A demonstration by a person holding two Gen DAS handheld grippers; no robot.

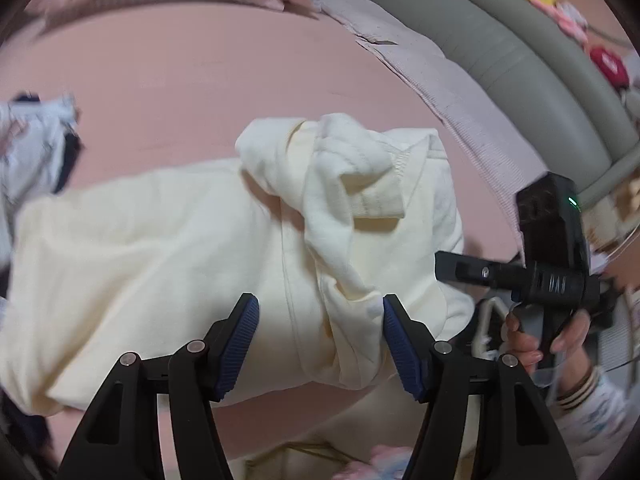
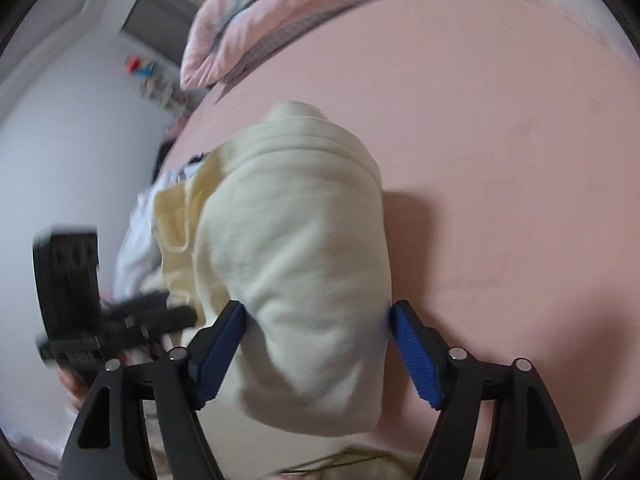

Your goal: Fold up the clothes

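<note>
Cream sweatshirt (image 1: 168, 256) lies part-folded on the pink bed (image 1: 208, 92), cuffed sleeve (image 1: 352, 184) flopped across its top. Left gripper (image 1: 320, 340) and right gripper (image 2: 318, 354) both hover with fingers spread, pads clear of the cloth, holding nothing. Mid-fold, I judge; next needs a pinch on the bunched edge.

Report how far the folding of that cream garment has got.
Done: the cream garment lies on the pink bed sheet with a sleeve folded across it. In hand: nothing; left gripper and right gripper are open over the cloth. Left: further folds, then the blue-and-white clothes.
</note>
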